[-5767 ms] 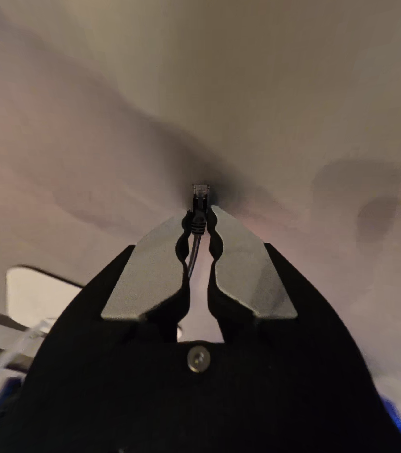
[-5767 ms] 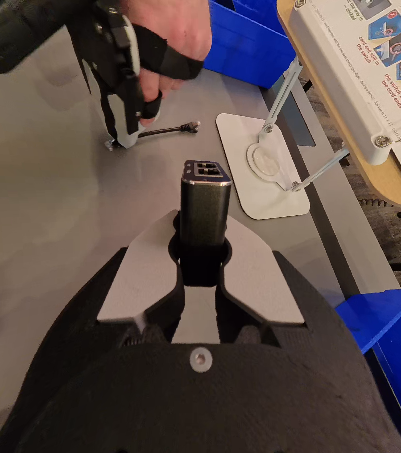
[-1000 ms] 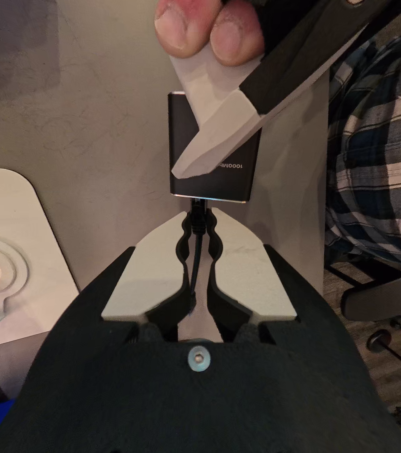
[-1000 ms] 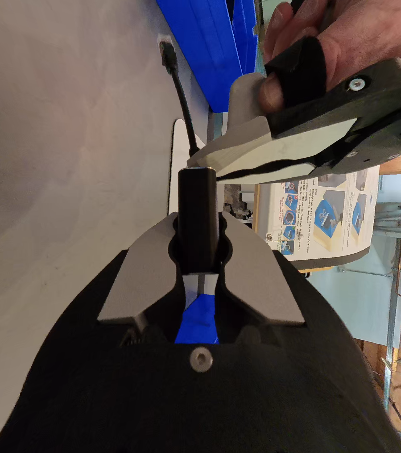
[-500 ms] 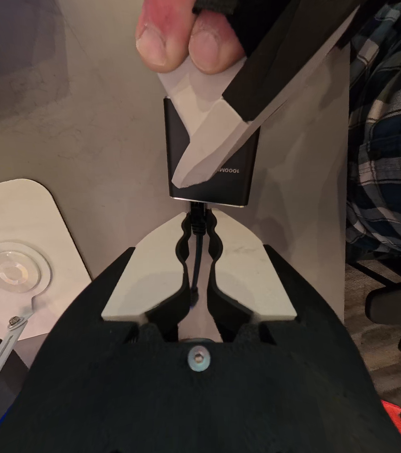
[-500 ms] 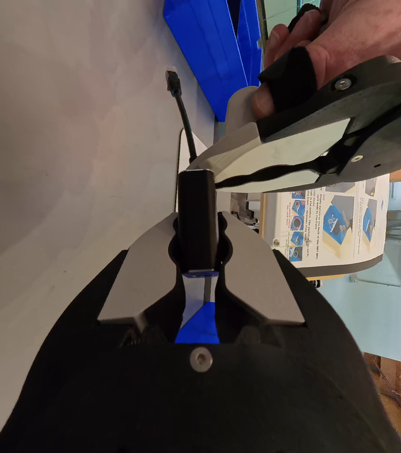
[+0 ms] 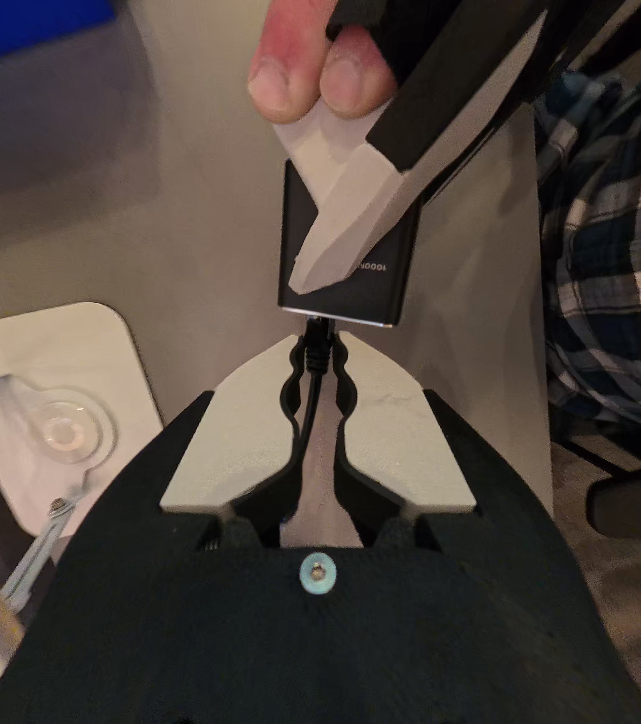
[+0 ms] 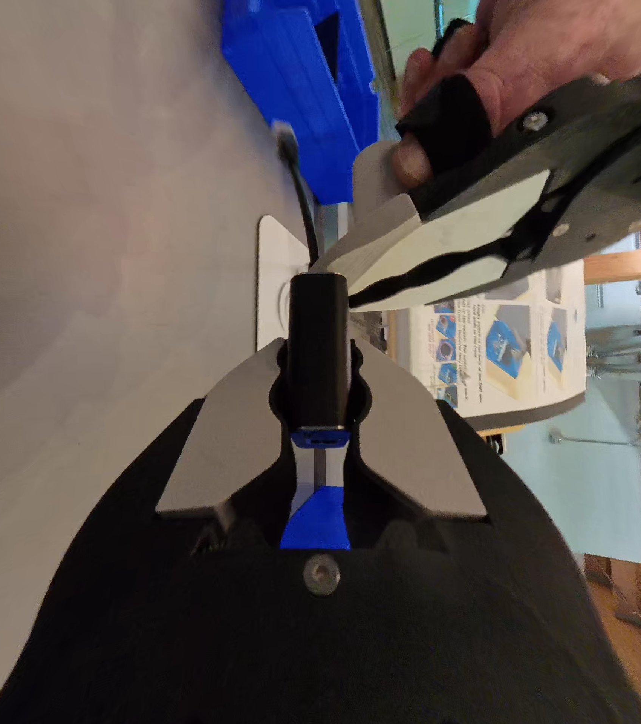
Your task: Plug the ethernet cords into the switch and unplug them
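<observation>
The left gripper (image 7: 319,344) is clamped on the black plug of the ethernet cord (image 7: 318,354), its tip entering the port face of the switch (image 7: 373,290), which the right gripper (image 8: 318,352) pinches by its sides, off the table (image 7: 193,235). If the plug is tilted (the port is hidden), pushing could jam it or slide the switch back through the pads.

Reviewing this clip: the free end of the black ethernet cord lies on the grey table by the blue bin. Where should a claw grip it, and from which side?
Probably the ribbed black boot just behind the clear plug of the free cord end, coming from above with the fingers across its width. The boot is the thickest, stiffest part, it lies flat on the table, and the plug tip stays clear for the switch.
</observation>
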The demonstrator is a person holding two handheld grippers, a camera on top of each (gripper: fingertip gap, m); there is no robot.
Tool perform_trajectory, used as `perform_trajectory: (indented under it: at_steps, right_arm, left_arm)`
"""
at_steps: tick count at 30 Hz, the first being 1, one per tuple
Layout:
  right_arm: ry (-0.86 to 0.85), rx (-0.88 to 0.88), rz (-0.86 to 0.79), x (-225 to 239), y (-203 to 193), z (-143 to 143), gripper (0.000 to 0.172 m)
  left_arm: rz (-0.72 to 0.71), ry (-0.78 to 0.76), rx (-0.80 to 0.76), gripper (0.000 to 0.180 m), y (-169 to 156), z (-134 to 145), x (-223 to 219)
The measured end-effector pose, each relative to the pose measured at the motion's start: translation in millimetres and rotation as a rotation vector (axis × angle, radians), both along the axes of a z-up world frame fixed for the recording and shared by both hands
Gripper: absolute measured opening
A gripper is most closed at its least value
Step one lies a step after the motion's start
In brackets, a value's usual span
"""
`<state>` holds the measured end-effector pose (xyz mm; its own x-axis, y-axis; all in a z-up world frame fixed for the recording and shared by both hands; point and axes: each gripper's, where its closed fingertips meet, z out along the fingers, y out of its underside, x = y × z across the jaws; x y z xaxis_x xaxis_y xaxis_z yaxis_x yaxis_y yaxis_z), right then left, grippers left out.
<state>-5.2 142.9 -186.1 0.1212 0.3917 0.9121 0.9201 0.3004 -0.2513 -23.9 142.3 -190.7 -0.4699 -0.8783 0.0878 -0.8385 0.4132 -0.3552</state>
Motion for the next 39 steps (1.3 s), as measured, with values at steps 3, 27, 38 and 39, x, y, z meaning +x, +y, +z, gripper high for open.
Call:
perform_trajectory:
  at_steps: [3, 27, 38, 39]
  right_arm:
    - [0.040, 0.009, -0.014, 14, -1, 17, 0.026]
    - [0.301, -0.179, 0.078, 32, -18, 40, 0.028]
    - [0.220, -0.277, -0.100, 49, -2, 18, 0.074]
    - [0.222, -0.305, -0.089, 48, -2, 12, 0.080]
  left_arm:
    - [0.025, -0.067, 0.125, 0.027, 16, 22, -1]
    - [0.288, -0.401, 0.587, 0.005, 7, 36, -6]
    - [0.371, -0.398, 0.542, 0.004, 3, 26, -7]
    - [0.369, -0.415, 0.513, 0.004, -2, 28, -6]
